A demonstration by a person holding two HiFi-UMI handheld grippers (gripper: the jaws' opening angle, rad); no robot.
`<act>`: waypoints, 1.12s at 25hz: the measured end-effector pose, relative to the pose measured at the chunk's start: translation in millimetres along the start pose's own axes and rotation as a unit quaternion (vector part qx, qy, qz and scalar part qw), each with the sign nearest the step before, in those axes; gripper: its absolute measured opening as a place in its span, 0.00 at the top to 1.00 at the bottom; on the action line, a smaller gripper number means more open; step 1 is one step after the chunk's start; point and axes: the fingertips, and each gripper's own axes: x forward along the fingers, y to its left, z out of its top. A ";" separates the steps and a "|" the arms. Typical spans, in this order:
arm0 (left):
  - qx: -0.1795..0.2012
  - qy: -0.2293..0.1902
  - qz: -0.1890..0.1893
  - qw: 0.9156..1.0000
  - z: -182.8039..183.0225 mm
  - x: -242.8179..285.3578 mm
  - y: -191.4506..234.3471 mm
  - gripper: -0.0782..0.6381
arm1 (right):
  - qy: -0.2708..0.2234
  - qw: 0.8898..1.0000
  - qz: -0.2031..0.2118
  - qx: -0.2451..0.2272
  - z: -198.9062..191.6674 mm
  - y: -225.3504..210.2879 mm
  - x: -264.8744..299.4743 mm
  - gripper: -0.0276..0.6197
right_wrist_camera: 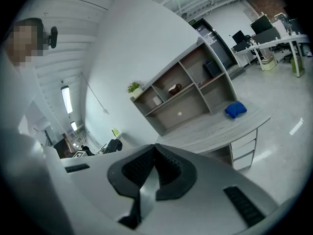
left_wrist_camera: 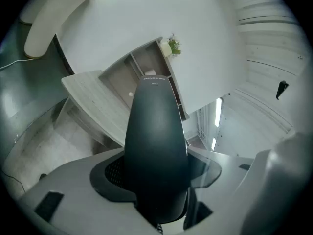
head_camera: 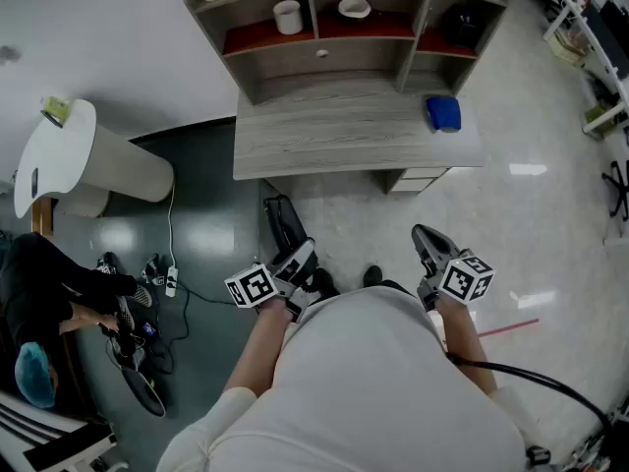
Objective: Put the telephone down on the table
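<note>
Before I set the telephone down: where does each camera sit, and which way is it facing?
Head view: on the person's head, looking steeply down at the desk; torso, forearms, left hand-held gripper and right hand-held gripper show.
Left gripper view: on the left hand-held gripper, looking along its jaws, closed on the telephone, toward the desk.
Right gripper view: on the right hand-held gripper, jaws together, empty, facing the desk.
Shared: head and right gripper views both show the desk's blue object.

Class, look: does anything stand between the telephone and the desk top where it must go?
Nothing visible does. The telephone in the left tool faces open floor, then the desk; a blue thing lies at its right end, aside.
</note>
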 end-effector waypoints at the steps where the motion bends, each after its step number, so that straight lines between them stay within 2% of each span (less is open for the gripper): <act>1: 0.001 -0.001 0.000 1.000 -0.3 -0.1 -0.1 0.48 | 0.001 1.000 0.001 0.000 -0.1 0.1 0.7 0.93; 18: -0.009 -0.020 0.025 0.999 -11.8 -6.1 2.9 0.48 | 0.027 0.999 0.039 0.010 -4.9 -3.8 4.3 0.93; 28: -0.008 -0.034 0.035 0.999 -28.1 12.1 -6.7 0.48 | 0.033 0.998 0.040 0.029 -7.2 -39.6 -27.3 0.93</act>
